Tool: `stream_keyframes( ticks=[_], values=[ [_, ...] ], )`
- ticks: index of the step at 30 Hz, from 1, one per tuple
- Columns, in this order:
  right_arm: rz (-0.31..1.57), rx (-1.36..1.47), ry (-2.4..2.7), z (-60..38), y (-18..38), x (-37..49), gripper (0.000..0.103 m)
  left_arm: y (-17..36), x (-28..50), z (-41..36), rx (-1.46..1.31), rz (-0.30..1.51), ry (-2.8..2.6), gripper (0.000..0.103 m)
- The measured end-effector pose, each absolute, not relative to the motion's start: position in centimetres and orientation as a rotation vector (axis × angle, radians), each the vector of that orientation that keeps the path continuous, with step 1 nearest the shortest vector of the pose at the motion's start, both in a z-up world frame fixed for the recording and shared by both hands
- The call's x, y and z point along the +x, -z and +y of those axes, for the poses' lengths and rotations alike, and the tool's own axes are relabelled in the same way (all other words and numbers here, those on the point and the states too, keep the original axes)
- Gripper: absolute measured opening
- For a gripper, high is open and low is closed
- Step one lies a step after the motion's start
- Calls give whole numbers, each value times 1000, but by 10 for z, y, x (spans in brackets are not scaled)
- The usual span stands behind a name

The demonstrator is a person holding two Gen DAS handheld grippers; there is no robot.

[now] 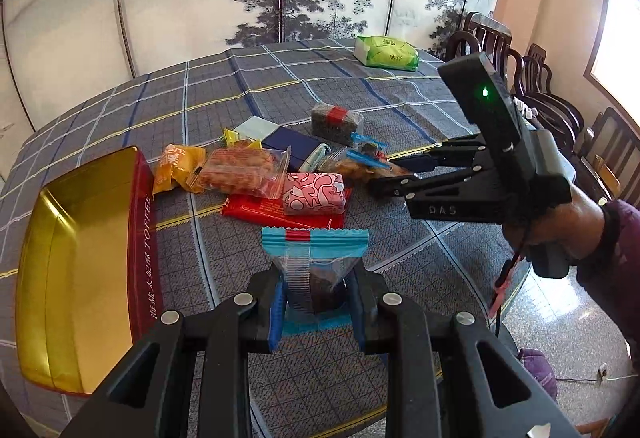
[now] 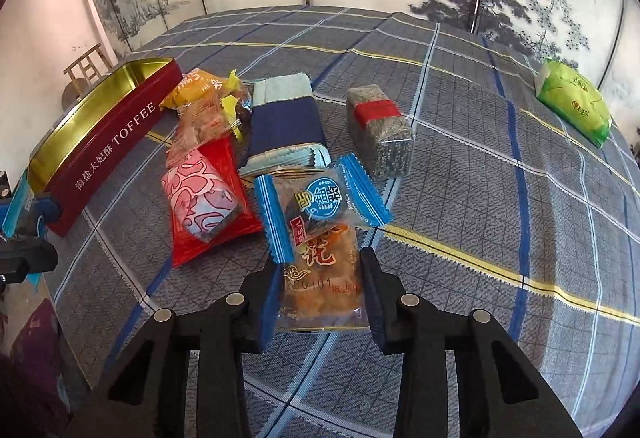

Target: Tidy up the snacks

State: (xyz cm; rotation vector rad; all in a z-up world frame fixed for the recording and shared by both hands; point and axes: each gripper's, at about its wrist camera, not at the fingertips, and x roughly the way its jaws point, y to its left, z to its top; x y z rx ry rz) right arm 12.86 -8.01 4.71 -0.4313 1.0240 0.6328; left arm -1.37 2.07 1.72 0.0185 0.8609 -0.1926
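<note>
Snack packets (image 2: 224, 173) lie heaped at frame centre, flat and overlapping; an open red toffee tin (image 1: 80, 270), gold-lined, sits at left; a clear blue-edged packet (image 1: 314, 262) stands at lower centre.

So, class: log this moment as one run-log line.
left hand-held gripper: shut on blue-edged snack packet | right hand-held gripper: open, straddling orange snack bag | toffee tin: no snacks visible

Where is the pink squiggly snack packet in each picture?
Left wrist view: the pink squiggle-patterned snack packet lies mid-picture, on a red wrapper.
Right wrist view: it lies left of centre, on that same wrapper.
Shared landmark: the red-and-gold TOFFEE tin, left of it in both.
</note>
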Motion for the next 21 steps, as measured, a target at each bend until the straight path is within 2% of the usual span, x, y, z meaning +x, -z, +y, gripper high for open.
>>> stream_keyframes(
  ticks=[4, 8, 11, 21],
  values=[
    [1063, -294, -671, -88, -83, 148, 38, -20, -15, 21, 20, 855, 189, 24],
    [1238, -158, -691, -103, -81, 155, 38, -23, -18, 21, 12, 839, 192, 24],
    [1199, -13, -787, -115, -92, 140, 38, -24, -19, 22, 13, 835, 188, 24],
    [1042, 52, -739, -125, -110, 89, 38, -33, -23, 32, 14, 799, 153, 25]
  ],
)
